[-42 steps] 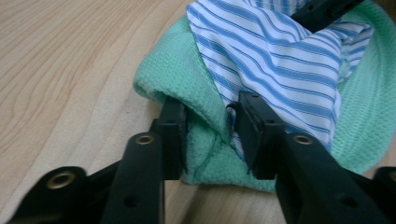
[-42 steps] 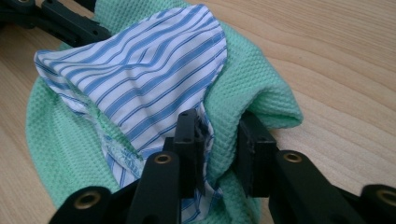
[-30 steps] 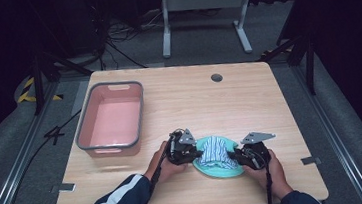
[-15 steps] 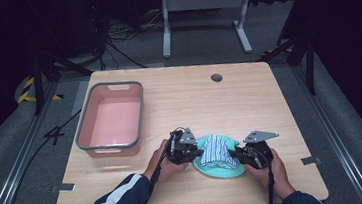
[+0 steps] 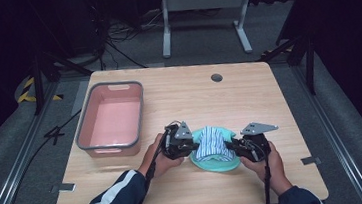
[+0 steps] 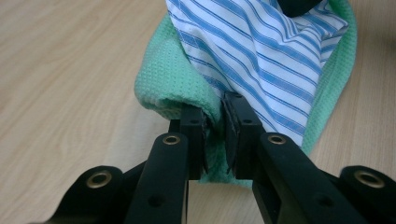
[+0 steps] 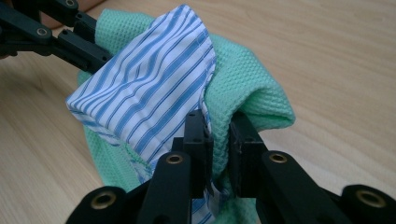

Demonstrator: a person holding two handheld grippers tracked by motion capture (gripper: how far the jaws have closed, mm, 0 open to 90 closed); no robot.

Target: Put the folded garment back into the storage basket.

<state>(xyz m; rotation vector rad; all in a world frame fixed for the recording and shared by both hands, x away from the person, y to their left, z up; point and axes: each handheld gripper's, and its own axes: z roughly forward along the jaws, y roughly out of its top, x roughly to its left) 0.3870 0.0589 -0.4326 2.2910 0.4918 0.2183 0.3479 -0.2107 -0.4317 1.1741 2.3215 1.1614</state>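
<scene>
Green waffle cloth (image 5: pixel 215 163) and striped cloth (image 5: pixel 210 143) pinched together by left tool (image 6: pixel 215 123) and right tool (image 7: pixel 221 140), both clamped tight; best lifted evenly, level, toward pink bin (image 5: pixel 86 141).

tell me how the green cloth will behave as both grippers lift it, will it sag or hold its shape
Probably floppy: the green cloth folds softly where the left gripper pinches it, so the middle should sag. It looks light, and its waffle weave likely grips well in the right gripper. The striped cloth pinched along with it may slide if either grip loosens.
</scene>
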